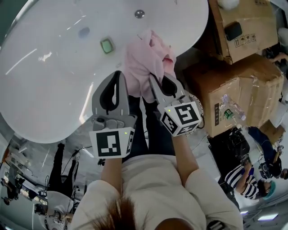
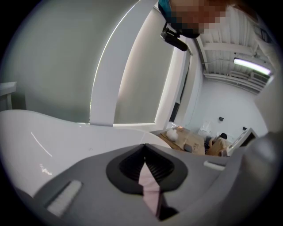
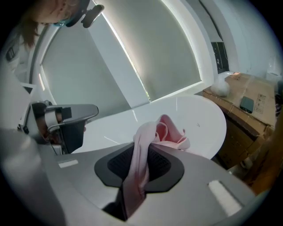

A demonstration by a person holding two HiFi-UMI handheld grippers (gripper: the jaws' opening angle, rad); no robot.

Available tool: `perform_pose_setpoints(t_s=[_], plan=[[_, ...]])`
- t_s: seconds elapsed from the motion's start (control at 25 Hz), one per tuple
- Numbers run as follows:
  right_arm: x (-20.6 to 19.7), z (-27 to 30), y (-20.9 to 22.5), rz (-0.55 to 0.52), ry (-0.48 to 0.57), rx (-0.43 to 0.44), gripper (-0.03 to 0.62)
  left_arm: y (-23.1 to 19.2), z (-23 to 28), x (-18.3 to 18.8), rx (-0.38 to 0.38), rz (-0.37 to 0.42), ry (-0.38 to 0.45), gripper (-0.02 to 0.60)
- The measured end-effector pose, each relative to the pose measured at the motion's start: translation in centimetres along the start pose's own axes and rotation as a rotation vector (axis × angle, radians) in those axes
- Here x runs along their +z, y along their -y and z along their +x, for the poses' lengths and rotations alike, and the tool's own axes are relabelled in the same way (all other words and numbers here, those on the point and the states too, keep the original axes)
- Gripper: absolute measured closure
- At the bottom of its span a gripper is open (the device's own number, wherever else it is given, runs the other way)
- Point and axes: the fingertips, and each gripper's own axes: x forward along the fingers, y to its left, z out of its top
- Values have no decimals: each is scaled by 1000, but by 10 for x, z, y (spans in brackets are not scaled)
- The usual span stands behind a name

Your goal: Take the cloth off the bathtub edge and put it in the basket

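Note:
The pink cloth (image 1: 146,60) hangs bunched over the near rim of the white bathtub (image 1: 49,85), lifted between both grippers. My left gripper (image 1: 119,77) is shut on a thin fold of the cloth (image 2: 148,185), which shows between its dark pads. My right gripper (image 1: 154,80) is shut on a thicker strip of the cloth (image 3: 138,170), and the rest of the cloth bunches up just beyond its jaws. The left gripper (image 3: 62,120) also shows at the left of the right gripper view. No basket is in view.
Cardboard boxes (image 1: 234,96) stand right of the tub, close to my right gripper, with another box (image 1: 245,27) behind. A small green object (image 1: 106,45) and the drain (image 1: 139,13) sit inside the tub. People (image 1: 245,179) are at the lower right.

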Motion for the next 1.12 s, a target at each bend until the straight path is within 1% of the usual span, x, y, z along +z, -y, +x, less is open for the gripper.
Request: perform_pose_setpoints(t_s=[0.12,0.36,0.48,0.68,0.8,0.96,1.12], plan=[[31,-15,-6,-24,43,13,526,3,-1,24,-2,10,38,532],[91,-41,-24,-37,121,27,526,10,-11,70,0,19,91,532],[127,-53,-33,-40,176,36,526,14,-15,91,2,6,119,532],[183,-80,-55,-53,259,75,526,18,-35,130,19,-57,176,532],[220,-101,-68,-48,318,102,527,17,-49,161,36,-40,224,532],[278,-126,-84,-95,416,143,528,18,-58,203,52,-4,294,532],[316,-145,-103,-131,479,169,527,18,-73,233,53,17,346,532]])
